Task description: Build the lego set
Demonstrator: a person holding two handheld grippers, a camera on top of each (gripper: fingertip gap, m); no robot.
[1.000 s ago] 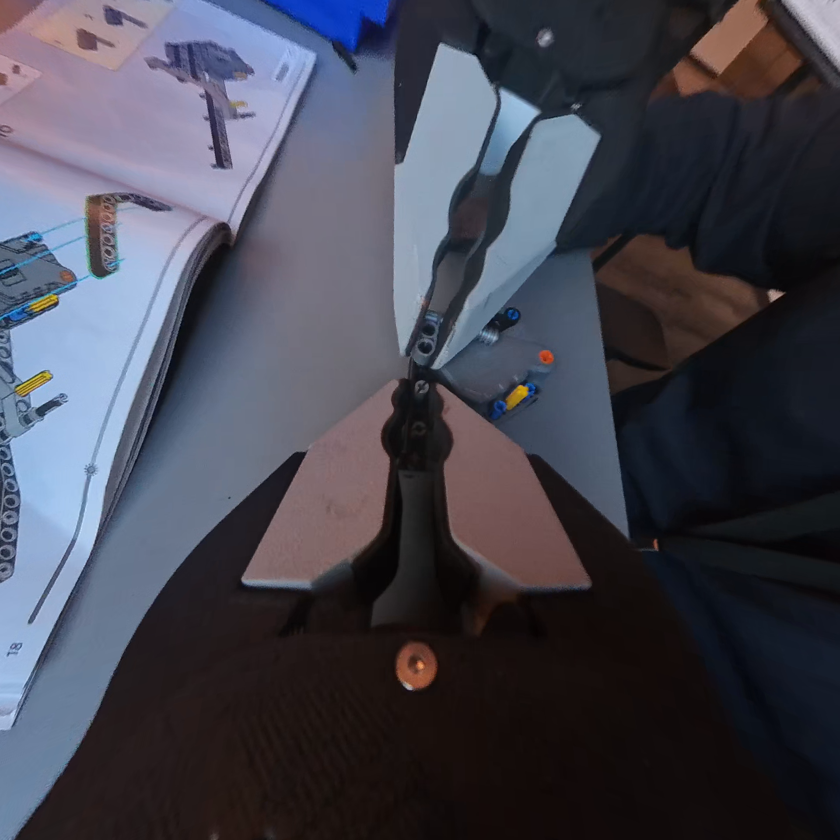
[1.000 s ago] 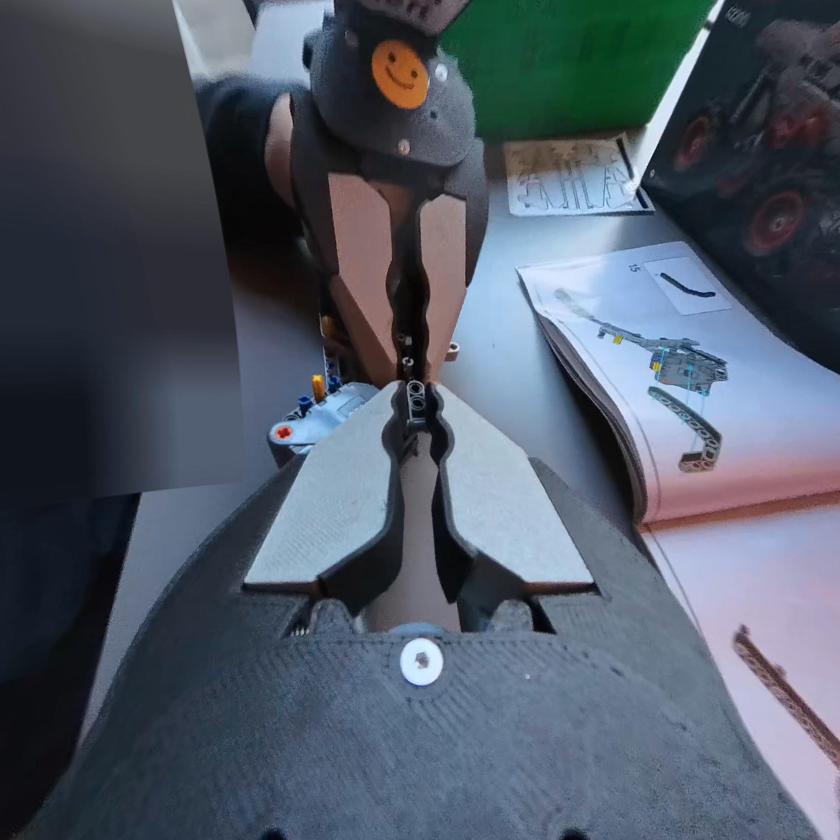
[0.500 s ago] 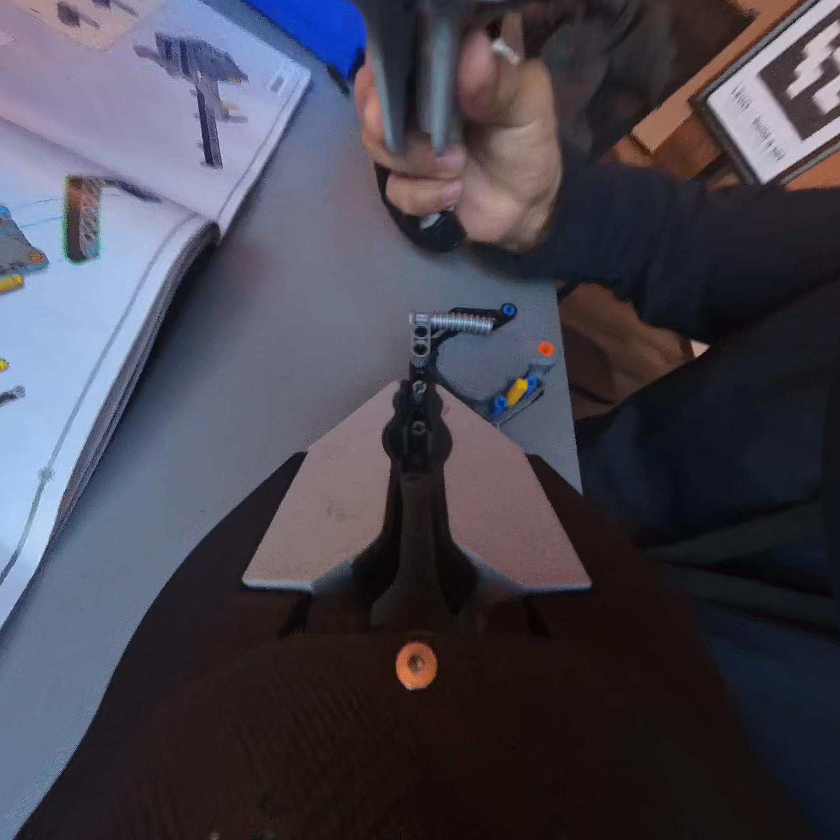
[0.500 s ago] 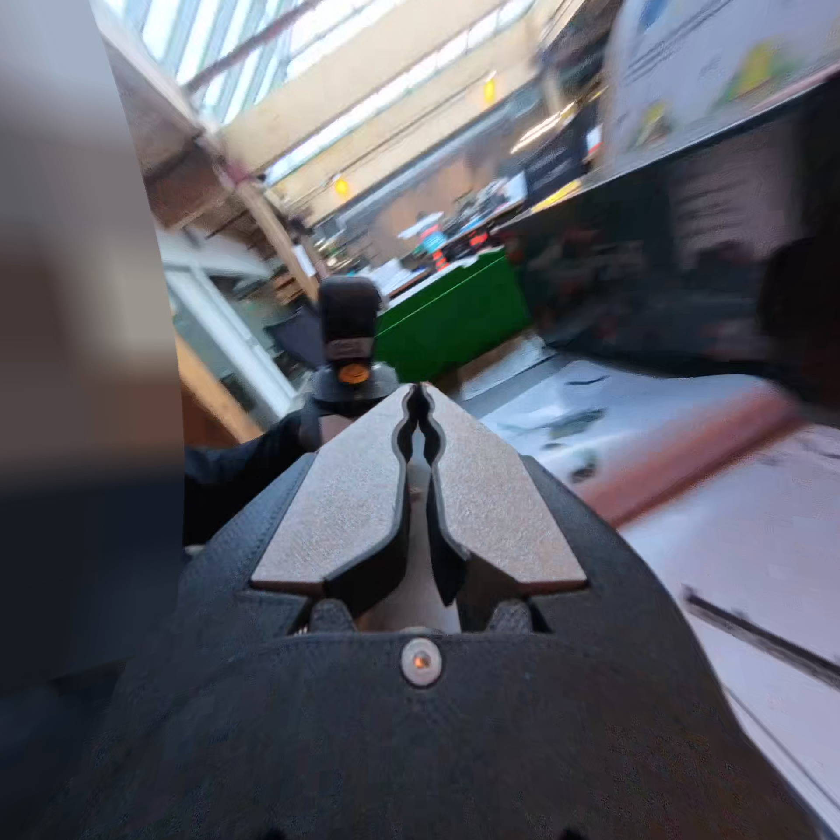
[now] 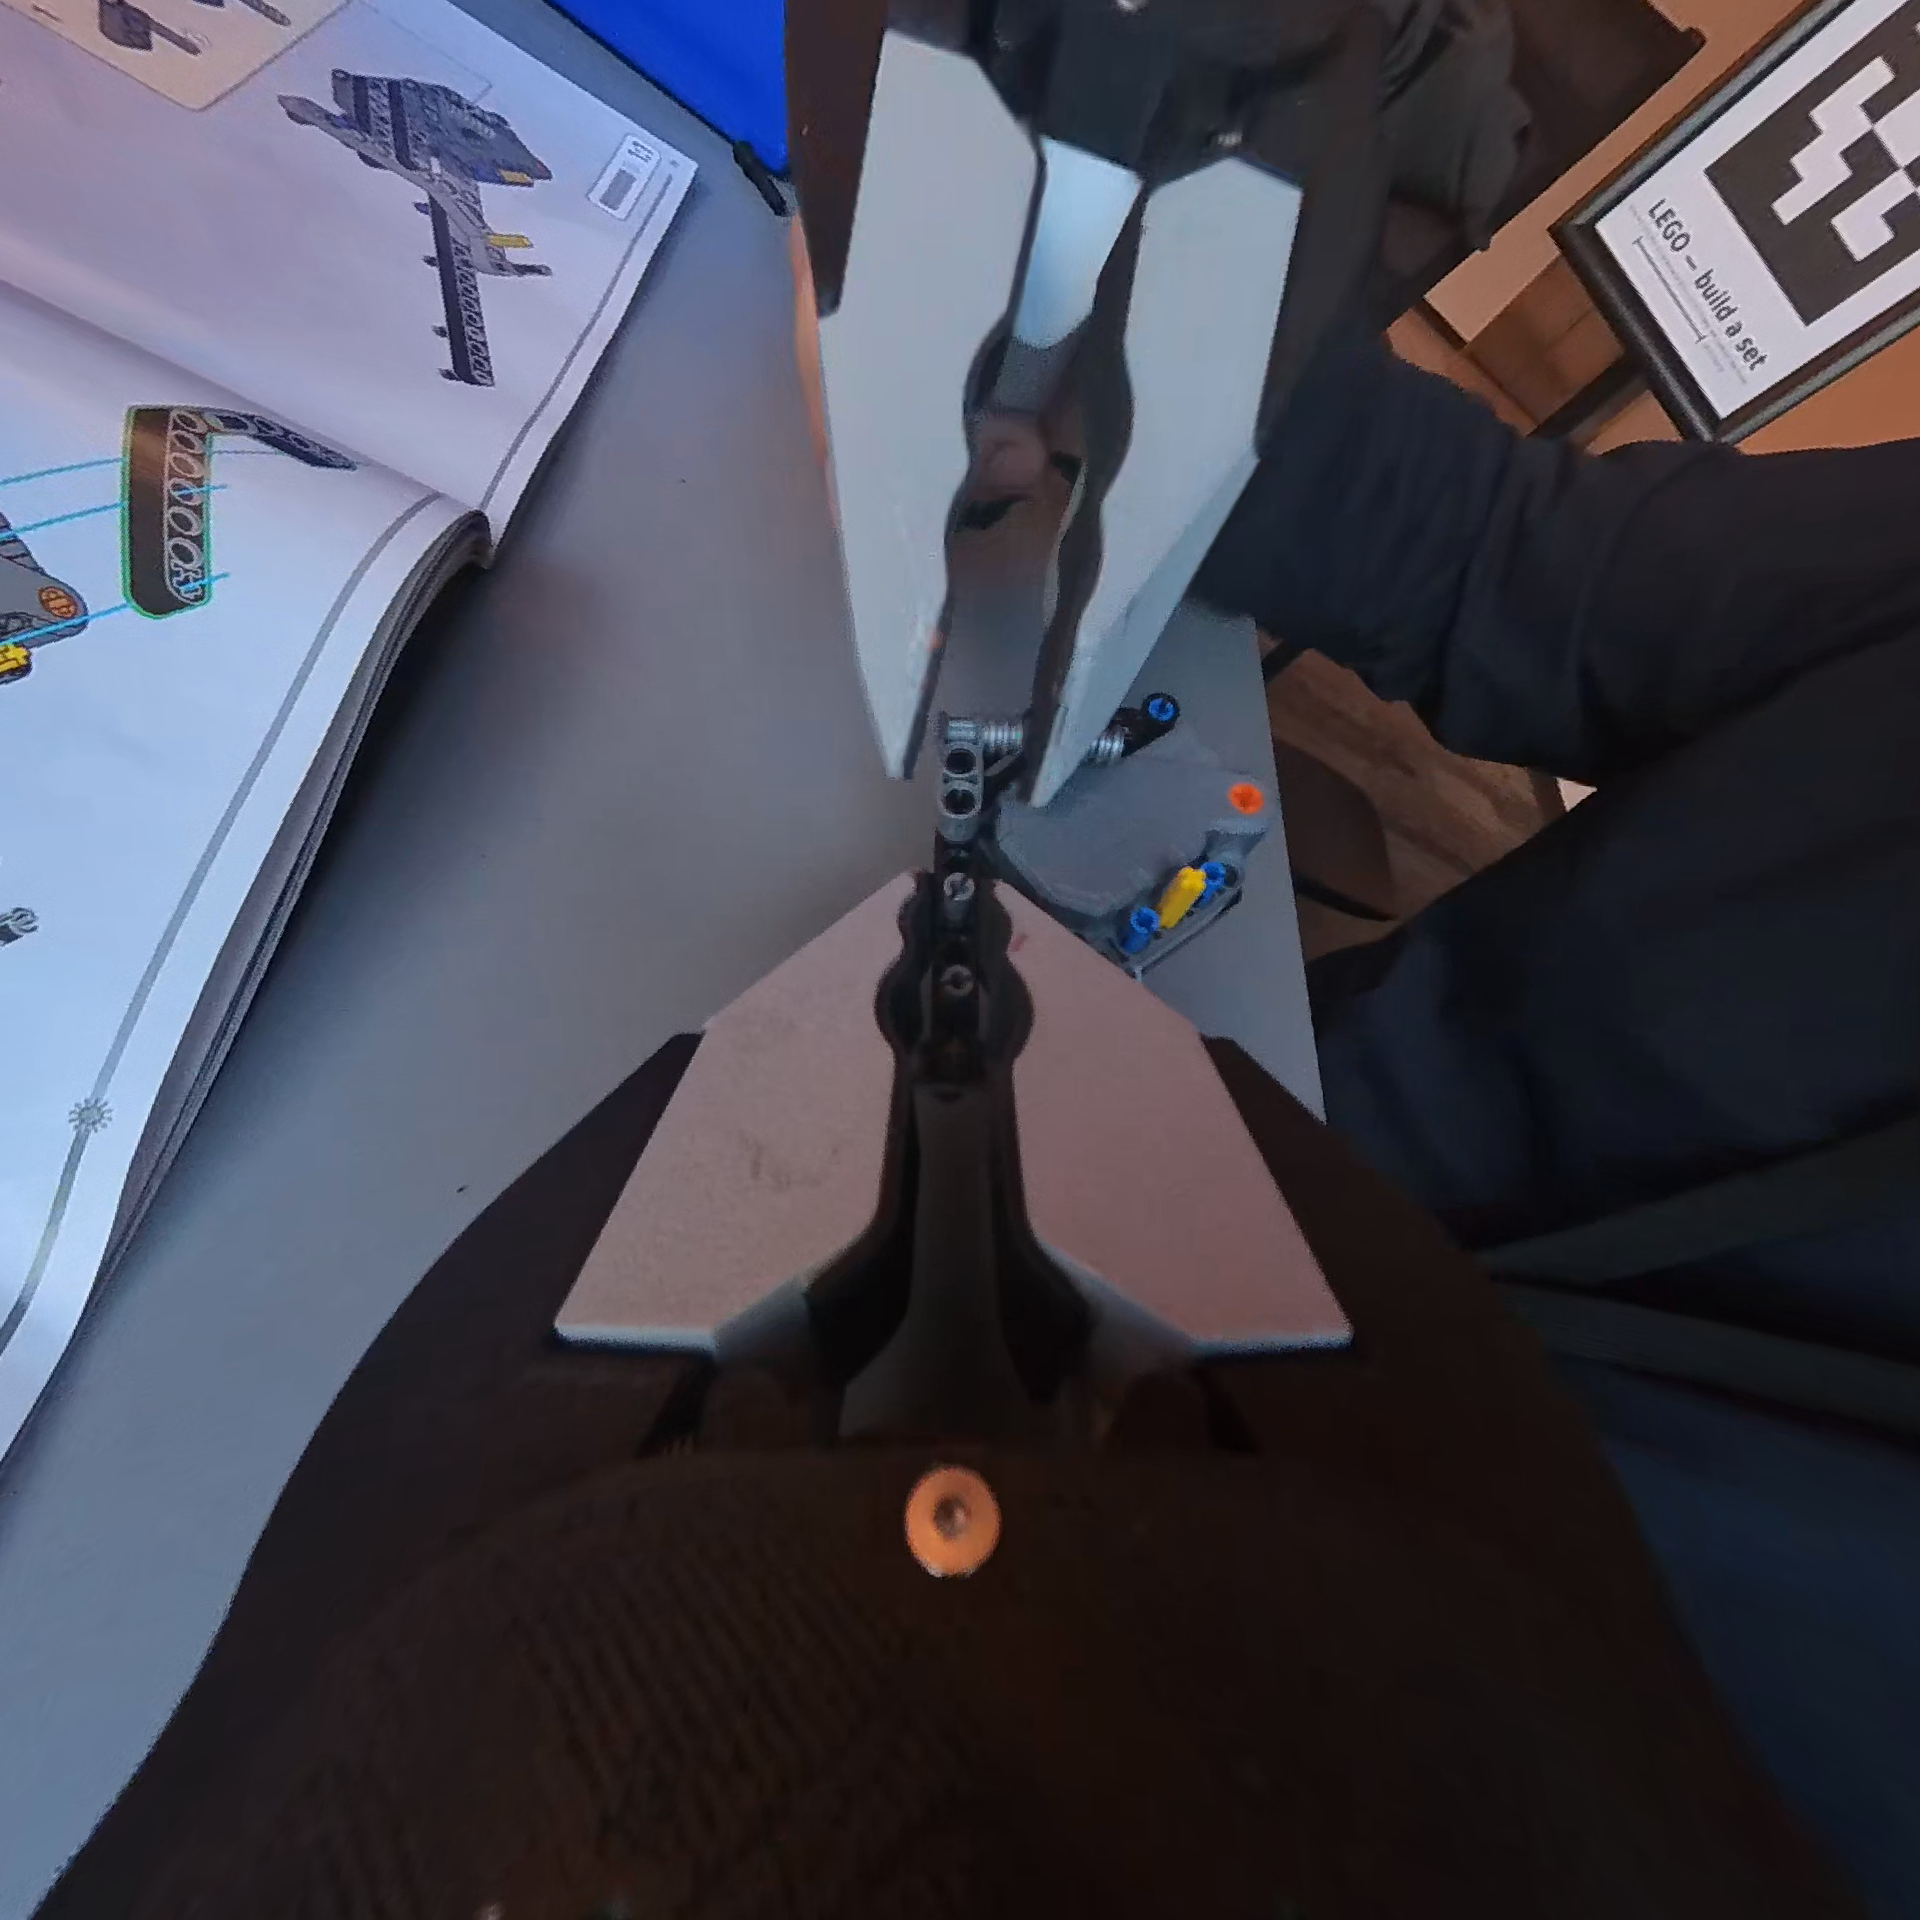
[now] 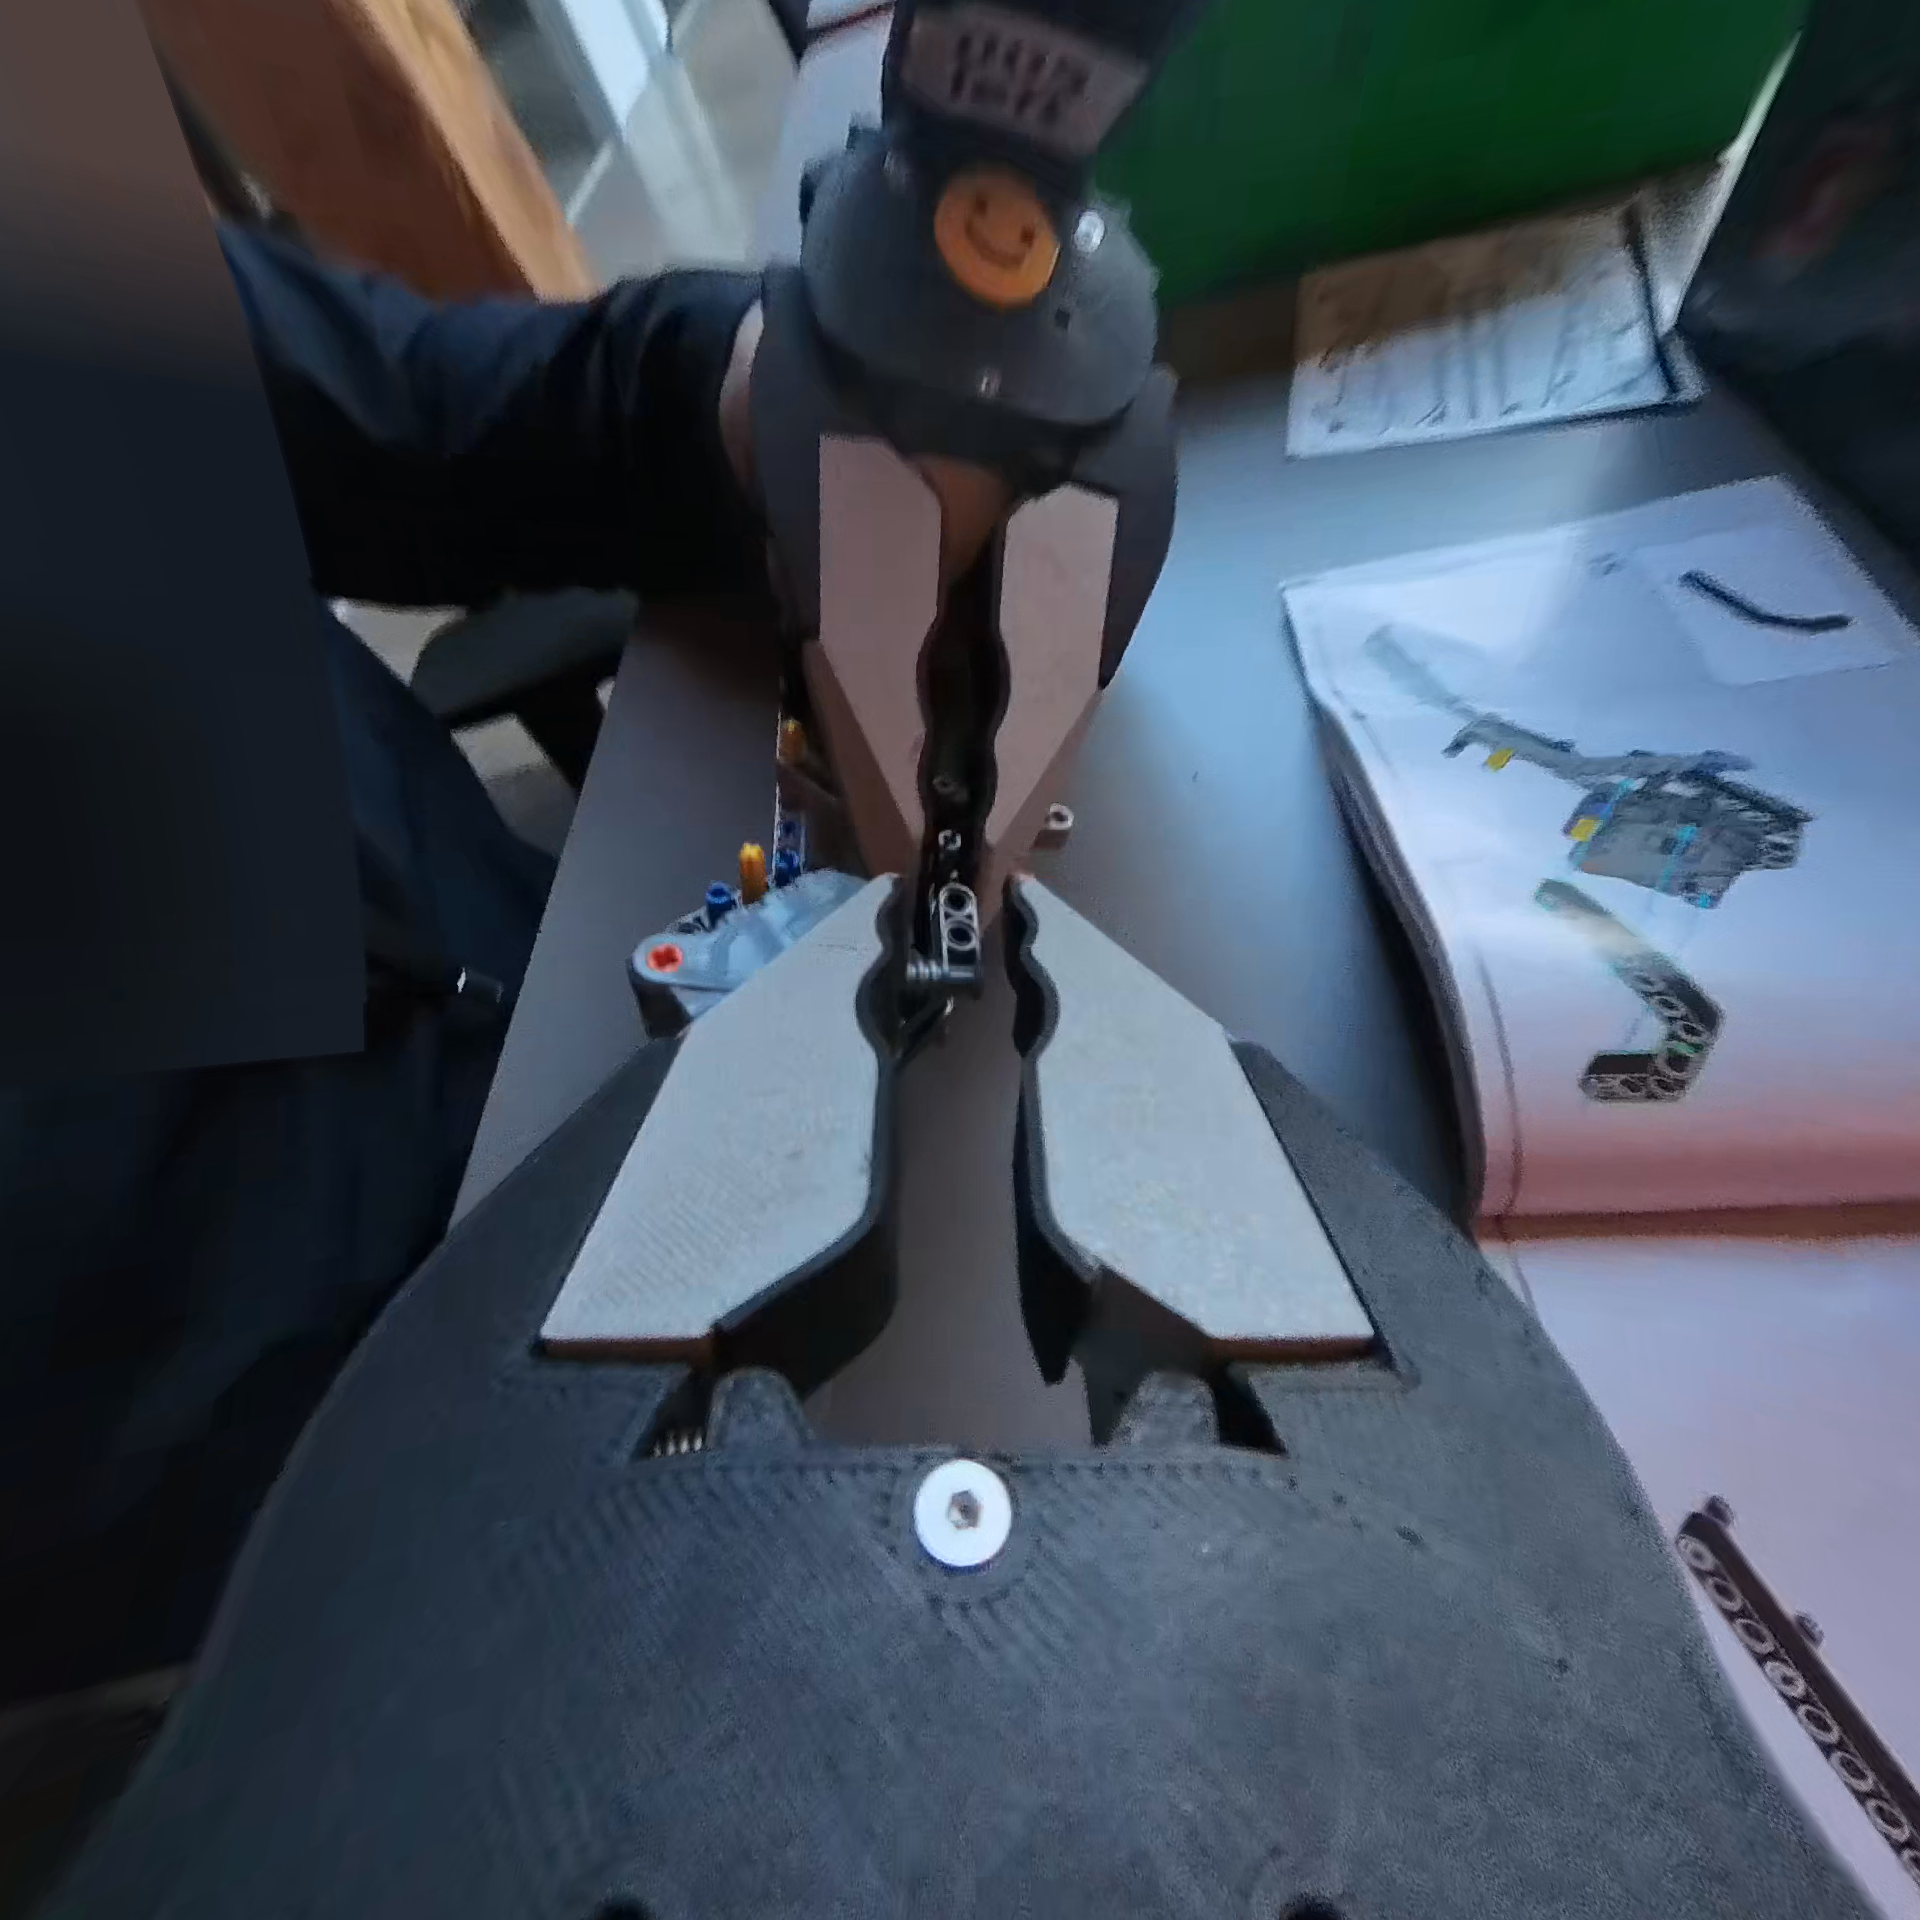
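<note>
Risk first: right gripper (image 6: 951, 940) has its fingers parted around the grey connector (image 5: 961, 779), gripping nothing. If it shuts off-centre or lands on the spring (image 5: 1000, 736) instead, the part twists and the joint pops. Left gripper (image 5: 954, 914) is clamped tight on the black beam (image 5: 954, 977), held in the air near the table (image 5: 582, 790) edge; if that pinch slips, the beam drops onto the motor block (image 5: 1132, 847) or off the edge.

Counts, large to small:
- one table
- one open manual (image 6: 1621, 831)
- two grippers
- one motor block, lying just below the tips
- one loose long beam (image 6: 1808, 1652)
- one held beam with one connector and one spring
</note>
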